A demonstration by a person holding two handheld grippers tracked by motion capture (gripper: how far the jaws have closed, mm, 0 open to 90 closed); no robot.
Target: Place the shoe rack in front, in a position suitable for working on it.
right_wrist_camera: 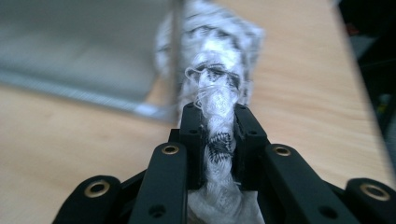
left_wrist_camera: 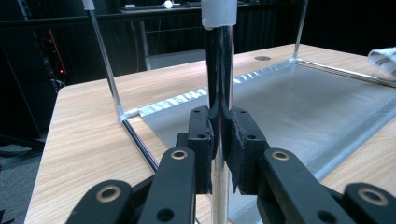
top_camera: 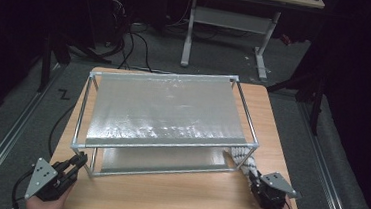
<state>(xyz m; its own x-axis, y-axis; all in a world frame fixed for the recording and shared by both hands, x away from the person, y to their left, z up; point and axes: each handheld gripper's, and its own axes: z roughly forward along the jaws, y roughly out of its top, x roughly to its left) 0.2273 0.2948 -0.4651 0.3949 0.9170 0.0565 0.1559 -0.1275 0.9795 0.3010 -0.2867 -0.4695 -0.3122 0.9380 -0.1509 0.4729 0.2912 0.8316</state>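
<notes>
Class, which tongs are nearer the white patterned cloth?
Right. The right tongs are shut on the cloth; the left tongs clamp the rack's post at the opposite front corner.

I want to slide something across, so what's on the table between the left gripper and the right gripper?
In the high view, bare wooden tabletop runs between the left gripper and the right gripper; the rack's front bottom rail lies just behind that stretch.

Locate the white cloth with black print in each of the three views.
High view: the white cloth with black print sits lower right, at the rack's near right corner post.
Left gripper view: a bit of it at the right edge.
Right gripper view: centre, pinched between the jaws.
Shared landmark: silver two-tier metal rack.
</notes>
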